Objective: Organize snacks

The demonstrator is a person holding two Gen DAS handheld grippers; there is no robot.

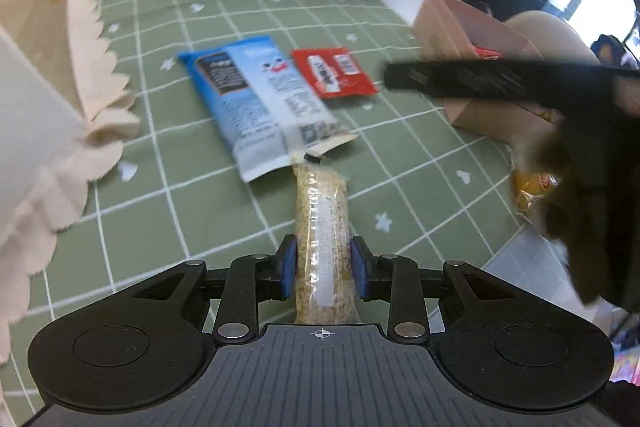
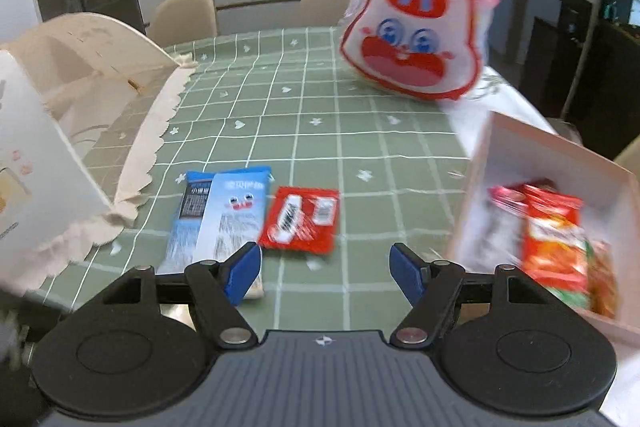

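My left gripper (image 1: 323, 263) is shut on a clear-wrapped grain bar (image 1: 322, 223) and holds it above the green checked tablecloth (image 1: 200, 27). A blue snack packet (image 1: 256, 99) and a red snack packet (image 1: 332, 71) lie flat ahead of it. My right gripper (image 2: 326, 273) is open and empty above the cloth, with the blue packet (image 2: 218, 219) and the red packet (image 2: 302, 219) just ahead to its left. A pink box (image 2: 560, 163) at the right holds several red and orange snack packs (image 2: 556, 243). The right gripper shows as a dark blurred shape (image 1: 520, 79) over that box (image 1: 460, 27).
A rabbit-face bag (image 2: 416, 35) stands at the far side of the table. A white box on a scalloped cream doily (image 2: 152, 131) fills the left. Chairs (image 2: 184, 15) and a shelf unit stand beyond the table. The table's right edge is near the pink box.
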